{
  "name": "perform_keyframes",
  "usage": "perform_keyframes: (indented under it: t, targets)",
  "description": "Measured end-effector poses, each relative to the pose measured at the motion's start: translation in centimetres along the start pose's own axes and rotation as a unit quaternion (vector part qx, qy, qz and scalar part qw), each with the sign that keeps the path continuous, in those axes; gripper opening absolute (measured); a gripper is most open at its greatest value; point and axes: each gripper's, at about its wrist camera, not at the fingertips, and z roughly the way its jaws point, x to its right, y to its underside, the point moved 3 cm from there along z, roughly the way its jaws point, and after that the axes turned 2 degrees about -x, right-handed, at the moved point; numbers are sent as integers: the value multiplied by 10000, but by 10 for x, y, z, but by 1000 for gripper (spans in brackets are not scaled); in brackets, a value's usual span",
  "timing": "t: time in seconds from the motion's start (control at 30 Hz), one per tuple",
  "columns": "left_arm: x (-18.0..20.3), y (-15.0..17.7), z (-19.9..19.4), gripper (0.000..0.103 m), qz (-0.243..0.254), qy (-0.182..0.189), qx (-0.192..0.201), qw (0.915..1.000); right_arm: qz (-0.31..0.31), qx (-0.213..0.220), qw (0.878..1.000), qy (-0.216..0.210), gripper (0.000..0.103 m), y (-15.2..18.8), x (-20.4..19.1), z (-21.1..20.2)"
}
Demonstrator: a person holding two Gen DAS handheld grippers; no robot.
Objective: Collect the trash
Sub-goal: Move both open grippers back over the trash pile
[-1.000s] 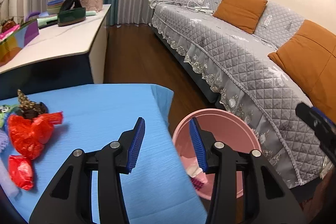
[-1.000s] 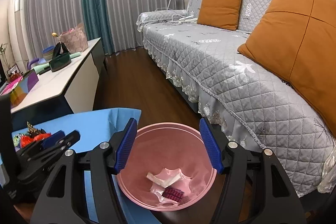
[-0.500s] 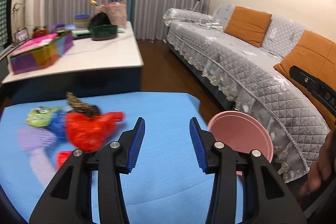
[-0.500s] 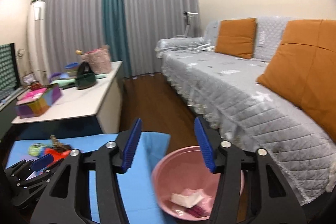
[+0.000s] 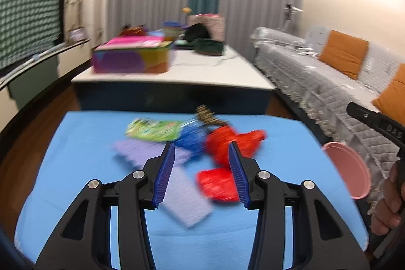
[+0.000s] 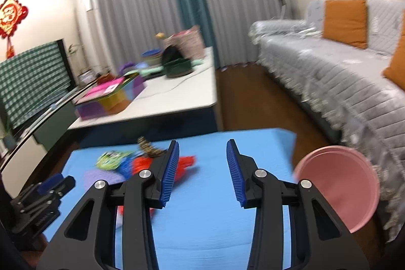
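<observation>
A pile of trash lies on the blue-covered table [image 5: 76, 168]: a green wrapper [image 5: 152, 129], a blue wrapper [image 5: 191, 137], red wrappers [image 5: 227, 141] [image 5: 217, 184], a purple textured sheet [image 5: 177, 184] and a brown piece [image 5: 208, 114]. My left gripper [image 5: 201, 151] is open and empty, above the pile. My right gripper [image 6: 202, 147] is open and empty, to the right of the pile [image 6: 136, 163]. The pink bin [image 6: 339, 184] stands right of the table; it also shows in the left wrist view [image 5: 348, 171].
A white low table [image 5: 177, 70] with a colourful box [image 5: 129, 57] and bags stands beyond the blue table. A grey sofa [image 6: 329, 72] with orange cushions runs along the right. A TV [image 6: 30, 77] is at the left.
Both grippers swung left, away from the pink bin and toward the trash pile. The pile now lies in front of the left gripper. Both stayed open.
</observation>
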Motion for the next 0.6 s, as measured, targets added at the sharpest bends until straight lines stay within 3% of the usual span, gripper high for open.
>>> perform_keyframes:
  t: [0.23, 0.4, 0.5, 0.6]
  targets:
    - [-59, 17, 26, 43, -469, -327, -240, 9981, -164, -444, 9977, -486, 42, 30, -51, 45]
    - [-78, 21, 41, 43, -744, -316, -342, 9961, -503, -841, 9927, -697, 67, 55, -85, 73]
    - [-82, 23, 55, 47, -874, -181, -464, 9949, -636, -1123, 9887, -767, 74, 70, -98, 90]
    - [-84, 26, 68, 59, -956, -65, -558, 9938, -750, -1346, 9850, -778, 78, 83, -105, 103]
